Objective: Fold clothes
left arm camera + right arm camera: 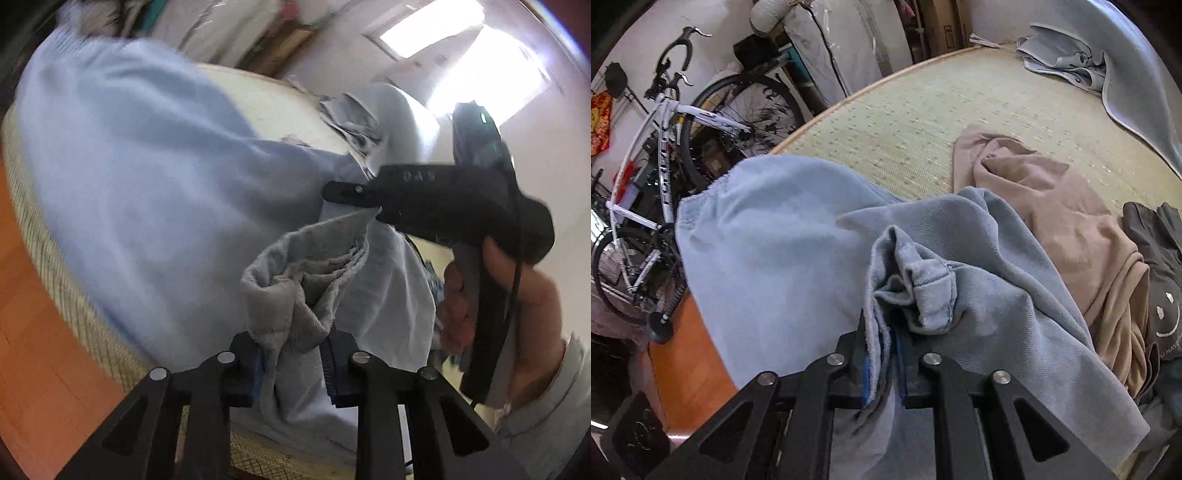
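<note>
While both grippers are busy with the same light blue garment (783, 236), the grip itself is worth a look. At the very front of the right wrist view, the right gripper (884, 360) is pinched down on a bunched edge of the cloth, blue pads pressed against fabric on both sides. The left gripper (295, 363) is a bit different: a wad of fleecy inside-out cloth is caught between its fingers, but the jaws sit fairly wide, so a firm clamp can't be confirmed, only that cloth is bunched in there.

Judging by that, the garment is being lifted and spread, held up off the bed (923, 122) with its far end draped over the mattress edge. For a clean fold, the two held points should probably be pulled apart until the cloth hangs flat, and the crumpled wad at the left side is better re-pinched on a single edge or seam, otherwise a lumpy fold is likely.

Farther back, a beige garment (1052, 221) and a dark one with a smiley print (1160, 273) are lying on the bed, then a grey blanket (1137, 81) at the far side.

What kind of garment the blue one is can't be made out; the left view is motion-blurred. The hand (491, 295) on the right gripper's handle is cut off at the sleeve.
</note>
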Tool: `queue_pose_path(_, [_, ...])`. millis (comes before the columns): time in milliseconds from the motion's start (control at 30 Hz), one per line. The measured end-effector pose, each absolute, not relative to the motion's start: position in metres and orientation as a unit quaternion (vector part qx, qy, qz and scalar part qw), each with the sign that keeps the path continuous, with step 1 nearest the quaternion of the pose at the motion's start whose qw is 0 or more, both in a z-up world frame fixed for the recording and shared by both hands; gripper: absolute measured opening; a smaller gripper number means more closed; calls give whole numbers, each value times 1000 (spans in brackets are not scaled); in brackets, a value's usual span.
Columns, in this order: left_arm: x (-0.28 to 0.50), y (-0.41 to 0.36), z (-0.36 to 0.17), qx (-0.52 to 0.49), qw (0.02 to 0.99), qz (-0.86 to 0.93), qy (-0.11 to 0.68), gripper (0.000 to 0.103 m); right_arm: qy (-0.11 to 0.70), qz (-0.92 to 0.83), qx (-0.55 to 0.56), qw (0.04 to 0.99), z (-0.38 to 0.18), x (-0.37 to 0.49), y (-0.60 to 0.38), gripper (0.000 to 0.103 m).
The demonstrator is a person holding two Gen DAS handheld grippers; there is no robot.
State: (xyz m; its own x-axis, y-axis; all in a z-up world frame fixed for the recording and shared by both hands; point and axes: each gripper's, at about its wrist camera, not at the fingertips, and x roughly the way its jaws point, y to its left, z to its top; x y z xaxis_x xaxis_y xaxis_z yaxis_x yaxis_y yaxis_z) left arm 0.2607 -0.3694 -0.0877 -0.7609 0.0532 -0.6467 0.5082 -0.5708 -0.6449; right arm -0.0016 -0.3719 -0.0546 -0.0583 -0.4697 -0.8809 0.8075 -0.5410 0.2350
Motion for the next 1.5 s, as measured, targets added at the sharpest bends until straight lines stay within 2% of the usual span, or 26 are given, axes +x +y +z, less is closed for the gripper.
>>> queue_pose_path(100, [260,-387,-115,349,167,-783,488,24,163,-697,534,451,-70,-4,-382,30])
queue_pose_path(233, [261,-391,-115,350,174,-780,488,27,134,-699,534,456,-67,-5,-373,31])
queue_pose_path(333, [259,-389,-114,355,182,-783,478,27,118,-711,512,468,-52,-3,-354,36])
queue_pose_path(567, [253,-397,-120,356,183,-777,486,29,163,-759,433,458,-19,-11,-300,49])
queue_pose_path(733, [240,-405,-125,353,184,-776,489,30,232,-778,419,406,-27,-26,-275,50])
queue_pose_path(867, [251,-406,-125,350,181,-774,496,30,256,-767,456,372,-57,-44,-260,47])
queue_pose_path(933, [256,-410,-123,345,178,-768,509,31,242,-767,471,363,-61,-50,-250,47])
queue_pose_path(1033, [273,-421,-113,322,173,-755,545,37,234,-773,474,351,-57,-50,-240,47])
queue_pose_path(1100, [292,-436,-96,284,180,-764,550,47,232,-780,464,350,-48,-44,-232,48])
queue_pose_path(1167, [314,-456,-76,239,191,-782,543,66,221,-786,456,356,-37,-41,-223,48])
queue_pose_path(1267, [351,-502,-54,179,231,-801,522,83,185,-792,447,372,-19,-29,-209,49])
queue_pose_path(1400, [386,-570,-50,140,272,-795,524,83,156,-798,437,385,2,-13,-196,51])
queue_pose_path(1500, [386,-603,-69,145,272,-780,545,83,143,-800,431,392,12,-2,-193,52])
